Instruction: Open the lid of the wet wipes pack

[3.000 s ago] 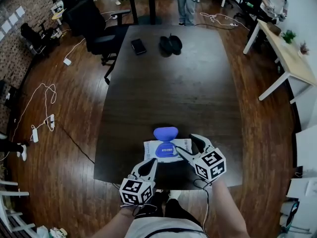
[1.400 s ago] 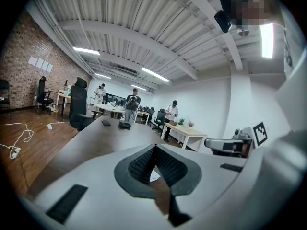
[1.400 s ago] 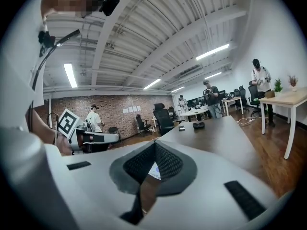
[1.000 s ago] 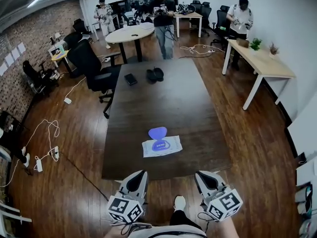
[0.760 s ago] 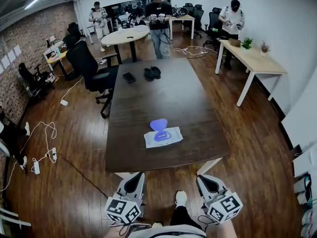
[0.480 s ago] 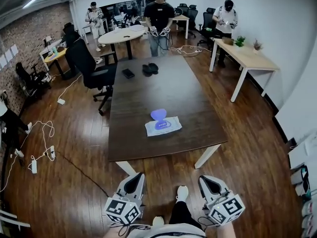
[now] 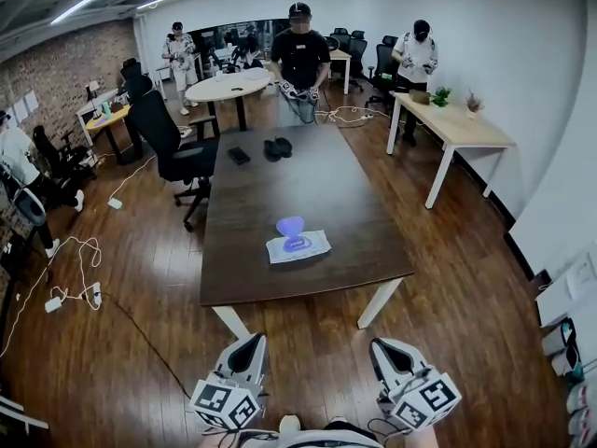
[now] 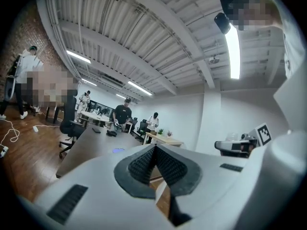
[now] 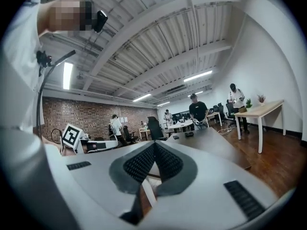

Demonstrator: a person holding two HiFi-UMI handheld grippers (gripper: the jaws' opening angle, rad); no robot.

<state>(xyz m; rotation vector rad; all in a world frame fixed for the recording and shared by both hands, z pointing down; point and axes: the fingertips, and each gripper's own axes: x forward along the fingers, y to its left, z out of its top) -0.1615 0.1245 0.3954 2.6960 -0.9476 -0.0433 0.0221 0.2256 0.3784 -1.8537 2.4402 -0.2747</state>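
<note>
The white wet wipes pack point(image 7: 298, 247) lies flat near the front of the long dark table point(image 7: 345, 213). Its blue lid point(image 7: 290, 224) is flipped up and back, toward the far end. In the left gripper view only the blue lid point(image 8: 118, 150) shows, as a small spot on the tabletop. Both grippers hang over the wooden floor, well short of the table and far from the pack. My left gripper point(image 7: 253, 340) point(image 8: 154, 148) is shut with nothing in it. My right gripper point(image 7: 379, 344) point(image 9: 153, 145) is shut and empty too. Both point level toward the table.
A flat black item point(image 7: 239, 156) and a black rounded object point(image 7: 276, 147) lie at the table's far end. A black office chair point(image 7: 173, 147) stands at its left side. A person point(image 7: 300, 59) stands beyond the far end. A white desk point(image 7: 457, 124) is at the right, cables point(image 7: 70, 278) at the left.
The view has backed away from the table, which now sits farther off and smaller. Both grippers, earlier at the pack, have drawn back over the floor. The lid stays open.
</note>
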